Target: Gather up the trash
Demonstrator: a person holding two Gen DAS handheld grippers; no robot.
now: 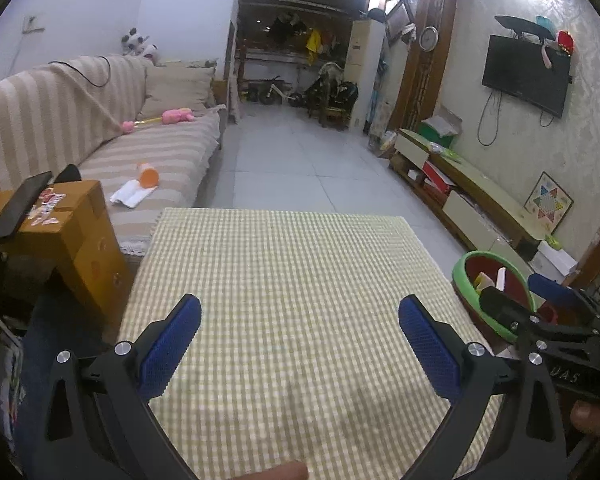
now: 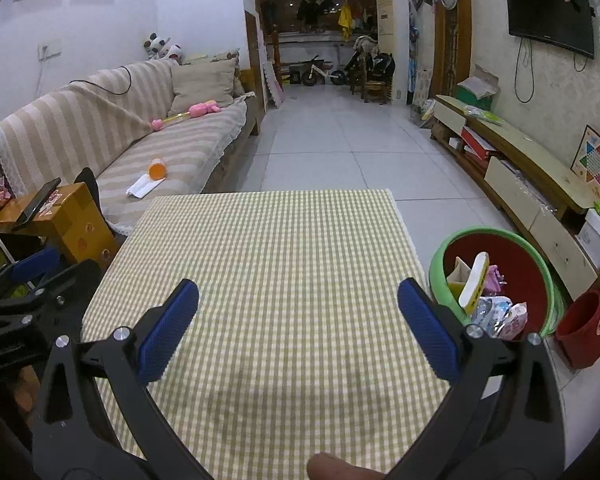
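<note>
Both the left gripper [image 1: 300, 336] and right gripper [image 2: 298, 320] gape wide, empty, above the bare checked tablecloth [image 2: 260, 260]. Trash [image 2: 496, 312] fills the green-rimmed bin [image 2: 436, 268] at lower right; a careless swing could tip it.

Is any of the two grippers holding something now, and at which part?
Nothing is held. The left gripper and the right gripper are both open above the checked tablecloth, with nothing between their fingers.

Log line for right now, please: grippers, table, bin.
left gripper: open, holding nothing | right gripper: open, holding nothing | checked tablecloth: no trash visible | green-rimmed bin: holds wrappers, right of table
</note>
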